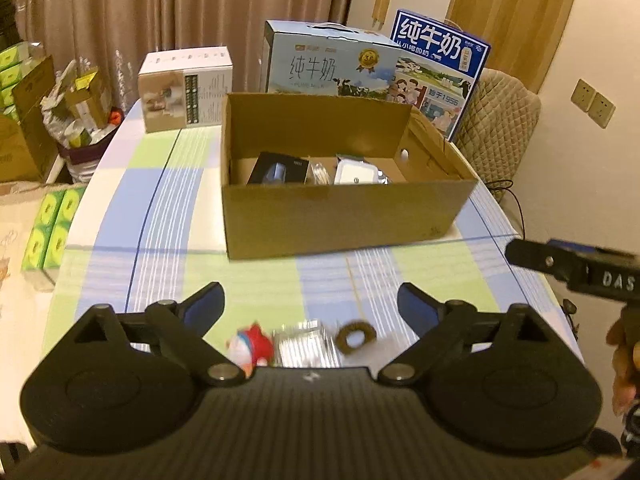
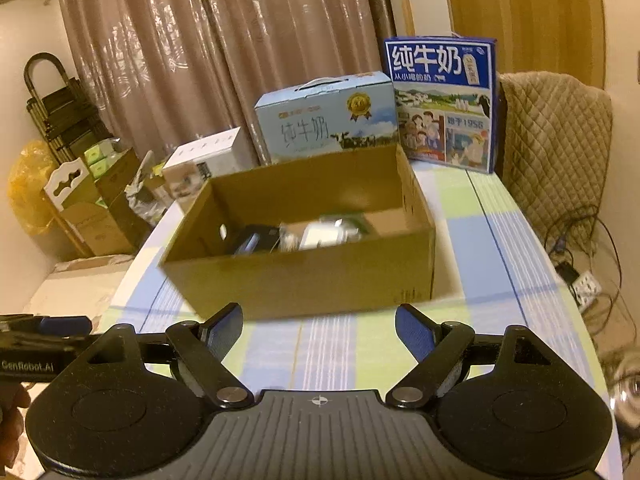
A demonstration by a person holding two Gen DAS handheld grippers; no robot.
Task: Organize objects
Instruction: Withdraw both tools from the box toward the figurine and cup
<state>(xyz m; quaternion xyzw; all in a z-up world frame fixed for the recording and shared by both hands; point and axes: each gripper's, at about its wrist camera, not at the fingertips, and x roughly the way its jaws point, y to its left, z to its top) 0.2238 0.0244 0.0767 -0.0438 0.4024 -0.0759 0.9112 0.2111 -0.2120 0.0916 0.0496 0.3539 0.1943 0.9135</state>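
Observation:
An open cardboard box stands mid-table and holds a black packet and a white packet; it also shows in the right wrist view. My left gripper is open and empty above three loose items at the table's near edge: a red-and-white toy figure, a clear plastic case and a brown ring. My right gripper is open and empty, in front of the box; it also shows at the right of the left wrist view.
Two milk cartons and a white box stand behind the cardboard box. A padded chair is at the far right. Green tissue packs and clutter lie left of the table. Cables lie right.

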